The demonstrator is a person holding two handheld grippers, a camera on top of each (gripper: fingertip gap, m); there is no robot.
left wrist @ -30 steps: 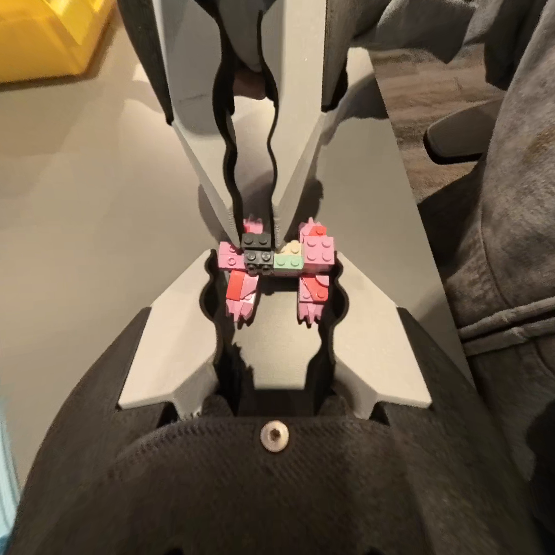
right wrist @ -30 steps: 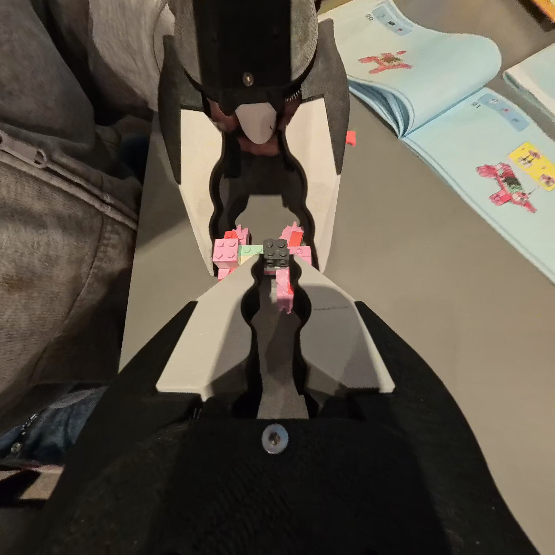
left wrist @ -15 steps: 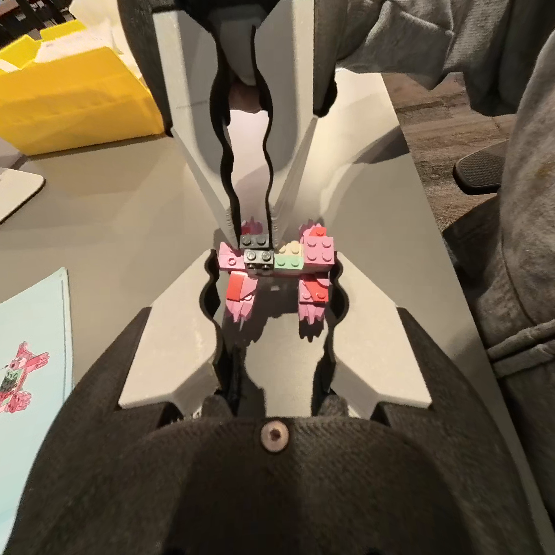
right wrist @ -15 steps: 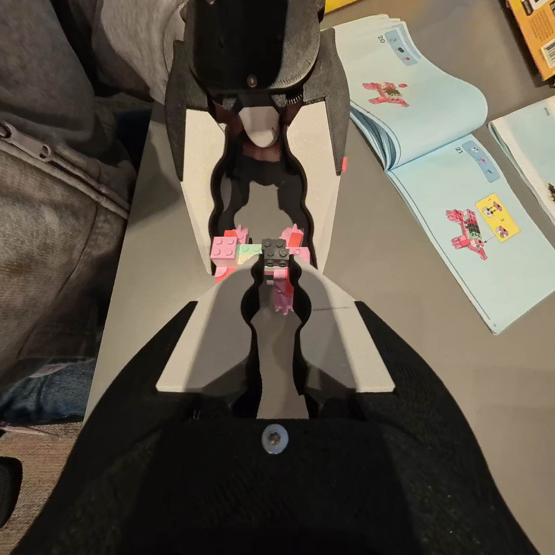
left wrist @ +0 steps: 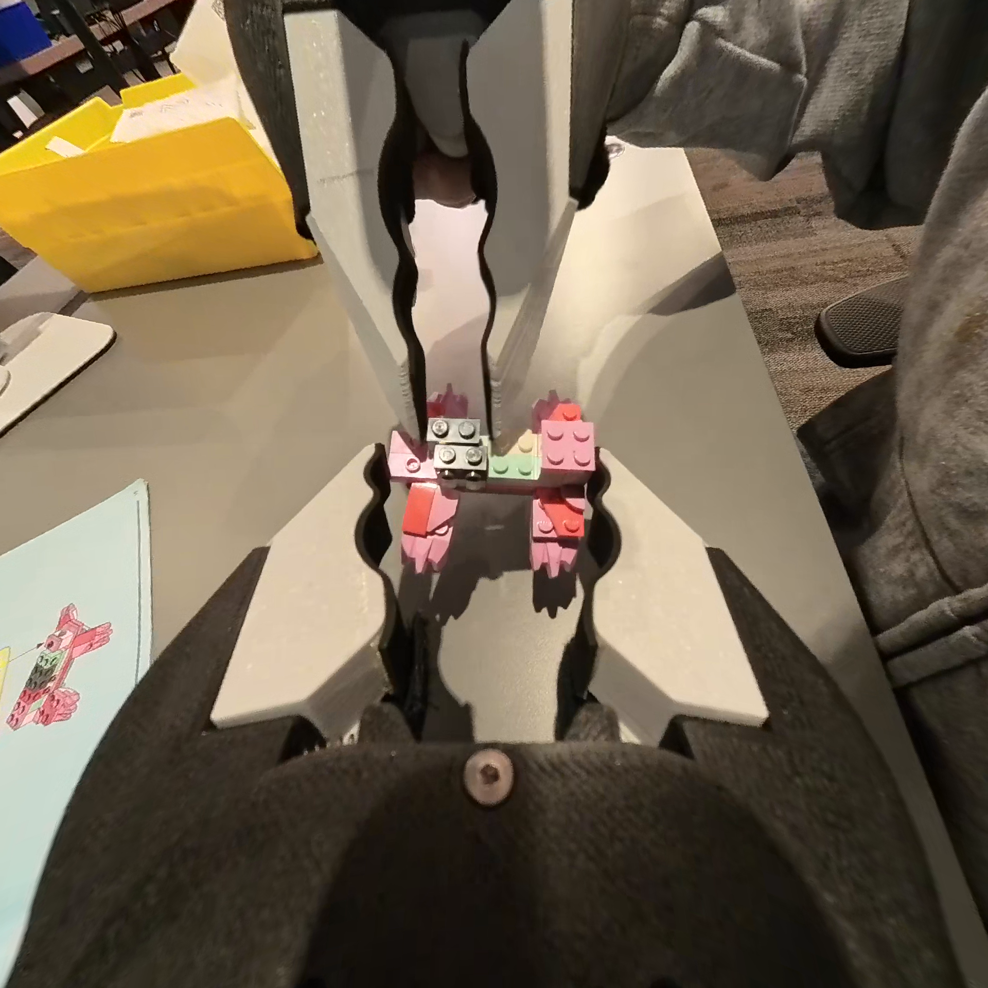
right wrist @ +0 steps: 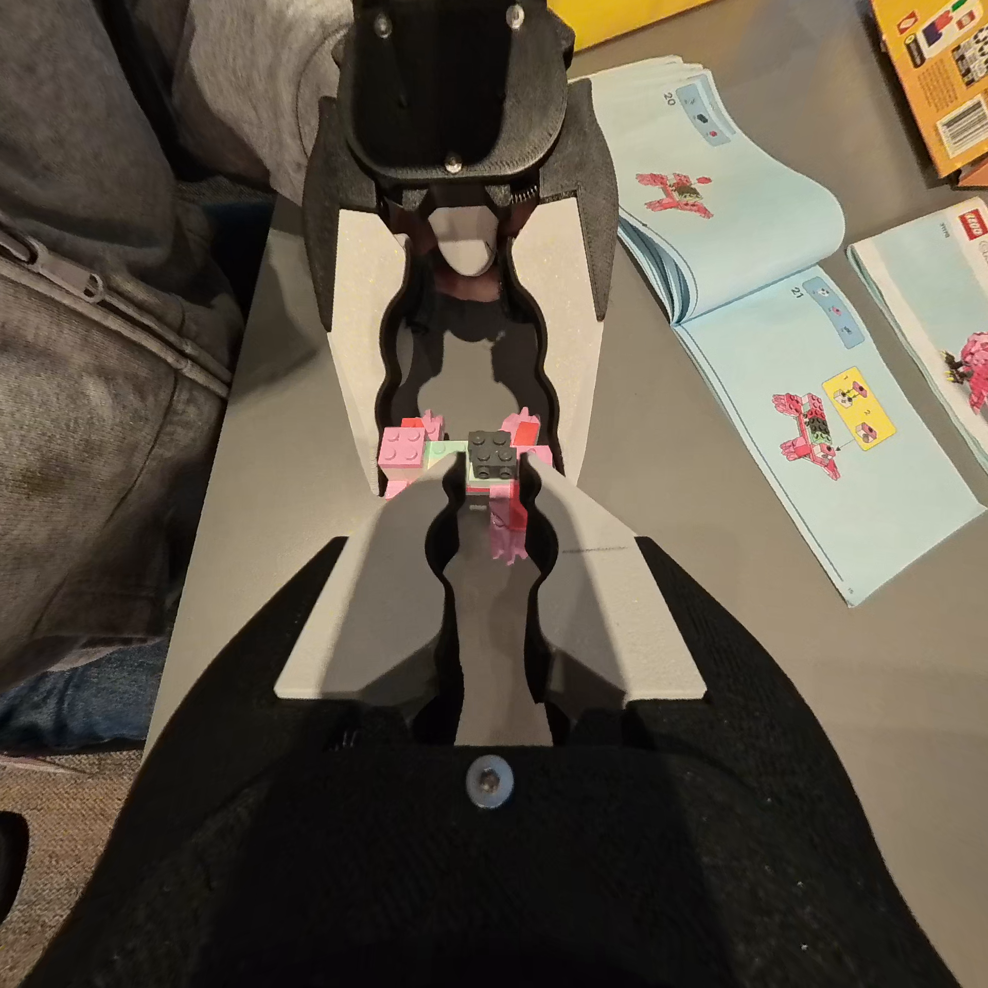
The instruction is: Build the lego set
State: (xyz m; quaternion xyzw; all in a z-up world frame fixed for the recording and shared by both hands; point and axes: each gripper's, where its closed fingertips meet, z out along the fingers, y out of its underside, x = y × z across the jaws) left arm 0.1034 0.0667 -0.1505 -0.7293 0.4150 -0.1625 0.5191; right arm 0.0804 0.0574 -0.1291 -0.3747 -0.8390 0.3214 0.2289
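Note:
A small pink and red lego animal [left wrist: 566, 454] with a mint green middle and four dangling legs hangs a little above the grey table [left wrist: 214, 374]. My left gripper [left wrist: 489, 465] is shut on its two ends. My right gripper [left wrist: 454, 427] comes in from the far side and is shut on the black brick [left wrist: 453, 427] on the model's back. In the right wrist view my right gripper [right wrist: 492, 473] pinches the black brick [right wrist: 489, 449], and the left gripper's fingers [right wrist: 363, 347] flank the model [right wrist: 401, 454].
An open light blue instruction booklet [right wrist: 791, 347] lies to the right, a second booklet [right wrist: 935, 321] and an orange box [right wrist: 941, 80] beyond it. A yellow bin [left wrist: 149, 203] and a white pad [left wrist: 48, 363] stand at the left. A person's grey sleeves [left wrist: 802, 80] hang over the table edge. My left and right fingertips are right by each other.
Both grippers and the model have risen and tilted together, so more of the table, the yellow bin and the booklets shows. Both grips are the same.

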